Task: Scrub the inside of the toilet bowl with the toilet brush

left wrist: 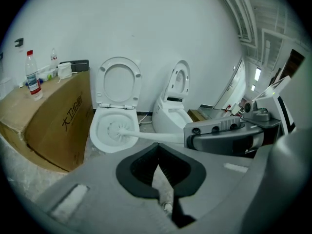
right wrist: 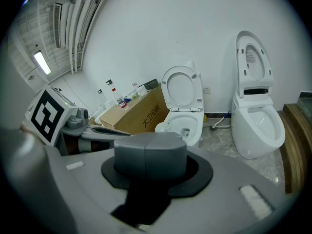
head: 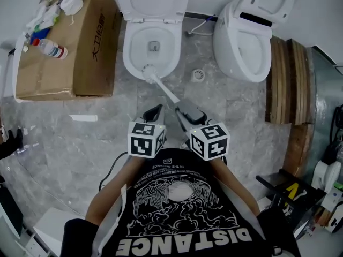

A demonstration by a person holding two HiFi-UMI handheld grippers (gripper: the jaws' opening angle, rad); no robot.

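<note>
The right claw [head: 181, 111] is clamped tight on the handle of the toilet brush [head: 150, 72]. The brush's white head sits inside the toilet bowl [head: 130, 63], seemingly pressed against the near wall. The left claw [head: 156, 111] hangs just beside the right one, its tips pinched together on nothing.

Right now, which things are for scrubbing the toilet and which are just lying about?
For the job:
white toilet with its seat up; white long-handled toilet brush, head in that bowl; right tongs shut on its handle.

Just lying about:
brown cardboard box; clear plastic bottle with red cap; second white toilet; stacked wooden boards; left tongs, shut and empty.
</note>
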